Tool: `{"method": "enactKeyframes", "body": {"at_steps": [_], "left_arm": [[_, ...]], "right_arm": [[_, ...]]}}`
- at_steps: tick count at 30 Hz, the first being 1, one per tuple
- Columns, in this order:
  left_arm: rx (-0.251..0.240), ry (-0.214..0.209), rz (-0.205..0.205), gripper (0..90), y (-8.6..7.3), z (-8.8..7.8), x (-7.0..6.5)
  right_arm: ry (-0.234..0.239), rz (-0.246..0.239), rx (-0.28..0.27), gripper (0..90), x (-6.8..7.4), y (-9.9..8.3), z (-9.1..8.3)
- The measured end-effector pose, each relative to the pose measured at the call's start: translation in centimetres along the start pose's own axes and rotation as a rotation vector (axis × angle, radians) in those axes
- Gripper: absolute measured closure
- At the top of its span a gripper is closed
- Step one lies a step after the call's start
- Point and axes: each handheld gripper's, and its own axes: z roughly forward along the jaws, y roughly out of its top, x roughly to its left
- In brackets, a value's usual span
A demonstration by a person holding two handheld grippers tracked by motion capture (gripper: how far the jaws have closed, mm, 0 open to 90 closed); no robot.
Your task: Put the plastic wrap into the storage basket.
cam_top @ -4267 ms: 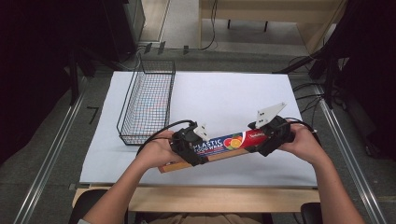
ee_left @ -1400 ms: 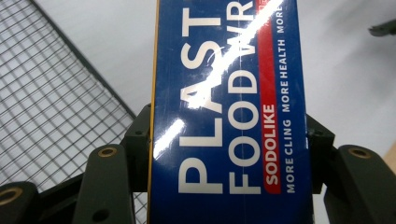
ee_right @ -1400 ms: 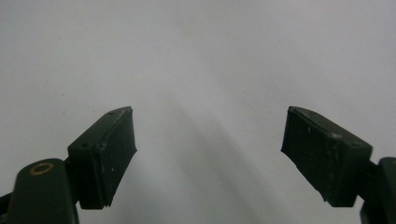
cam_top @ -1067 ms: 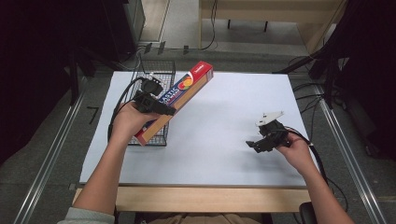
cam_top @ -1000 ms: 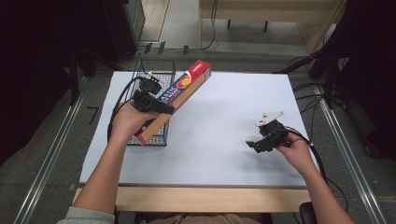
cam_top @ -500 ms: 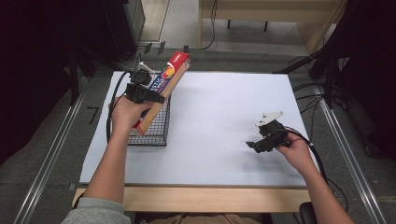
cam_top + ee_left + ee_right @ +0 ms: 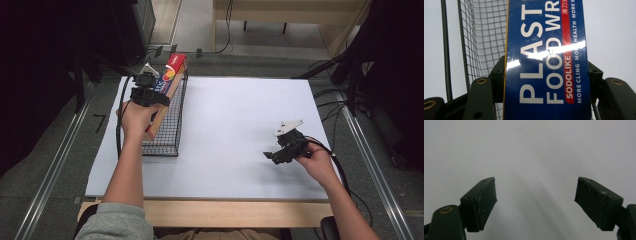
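A: Black jaws of the left hand-held gripper (image 7: 150, 95) are clamped on both long sides of the plastic wrap box (image 7: 167, 90). The left gripper view has the pads pressed against its edges.

B: Label?

A: Blue face, white "PLAST..." and "FOOD WR..." cut off by the frame. A red band reads "SODOLIKE", with Chinese characters higher up the band. Beside it, small white text: "MORE CLING", "HEALTH", "MORE S...". The far end of the box is red, with a round multicolour graphic near it; the lettering there is too small to read from the high view.

B: Box position?

A: Held tilted over the wire basket (image 7: 169, 131), far end raised above the basket's far rim. The mesh sits directly behind the box in the left gripper view. I can't tell whether the near end touches the basket.

B: Right side?

A: The right hand-held gripper (image 7: 272, 156) has its jaws wide apart with nothing between them, low over the white sheet (image 7: 235, 120) on the counter (image 7: 210, 212), well apart from the basket.
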Motion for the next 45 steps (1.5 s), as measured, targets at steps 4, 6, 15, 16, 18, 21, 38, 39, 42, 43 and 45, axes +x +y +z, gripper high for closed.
{"method": "enactKeyframes", "body": {"at_steps": [4, 6, 15, 16, 18, 21, 38, 39, 42, 43, 45], "left_arm": [[0.013, 0.014, -0.024, 40.2, 0.0, 0.9, 0.1], [0.020, 0.022, -0.044, 40.1, 0.0, 1.4, 0.2], [0.028, 0.037, -0.072, 40.1, -0.2, 2.8, -0.3], [0.026, 0.042, -0.077, 40.1, -0.2, 3.0, -0.4], [0.025, 0.056, -0.087, 40.1, -0.2, 3.2, -0.5], [0.044, 0.073, -0.081, 40.0, -0.2, 3.7, -0.7], [0.082, 0.034, -0.142, 39.6, -1.3, 6.5, -0.8], [0.082, 0.031, -0.144, 39.5, -1.4, 6.5, -0.7], [0.080, 0.023, -0.145, 38.7, -1.6, 6.9, -0.8], [0.082, 0.027, -0.139, 36.5, -1.6, 6.9, -0.9], [0.046, 0.034, -0.126, 34.4, -1.6, 6.6, -1.1]], "right_arm": [[0.001, -0.004, 0.001, 18.3, 0.0, 0.0, 0.0], [-0.002, 0.004, 0.001, 18.3, 0.1, 0.0, -0.1], [0.002, 0.000, -0.001, 18.3, 0.2, 0.0, -0.2], [0.002, 0.000, -0.001, 18.3, 0.2, 0.0, -0.2], [0.003, -0.001, -0.003, 18.3, 0.1, 0.0, -0.2], [0.002, -0.001, -0.005, 18.3, 0.1, 0.0, -0.2], [0.004, -0.005, -0.004, 18.3, 0.1, 0.0, -0.2], [0.004, -0.005, -0.003, 18.3, 0.1, 0.0, -0.2], [0.004, -0.012, -0.003, 18.3, 0.1, -0.1, -0.2], [0.005, -0.010, -0.003, 18.3, 0.2, 0.0, -0.2], [0.002, -0.011, -0.004, 18.3, 0.2, 0.0, -0.2]]}}
